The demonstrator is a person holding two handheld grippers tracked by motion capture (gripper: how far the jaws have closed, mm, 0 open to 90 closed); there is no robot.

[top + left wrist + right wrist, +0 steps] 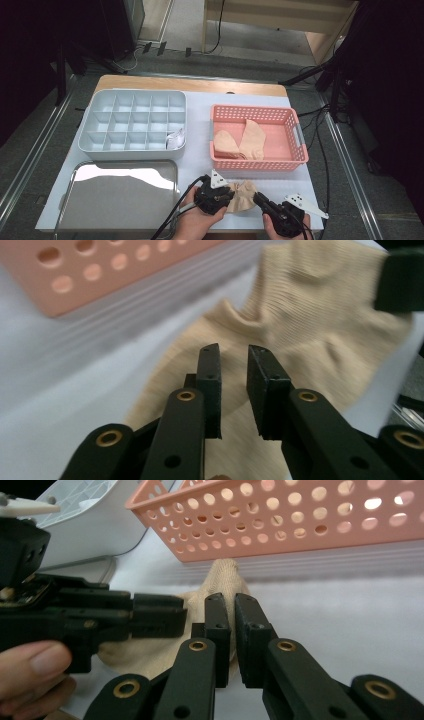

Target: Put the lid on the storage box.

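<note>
A beige sock (243,194) lies on the white table cover at the front edge, just before the pink basket (260,163). My left gripper (232,193) reaches over the sock's left part. In the left gripper view its jaws (233,351) stand a little apart above the ribbed sock (305,310), with nothing between them. My right gripper (257,197) meets the sock's right edge. Its jaws (230,599) are nearly closed, with the sock (221,576) pinched at their tips. The left gripper (181,616) also shows at the left of the right gripper view.
Two more beige socks (240,140) lie in the pink basket. A white compartment organizer (100,146) stands at back left, with a white item (175,139) in its near right cell. A metal tray (120,197) sits at front left.
</note>
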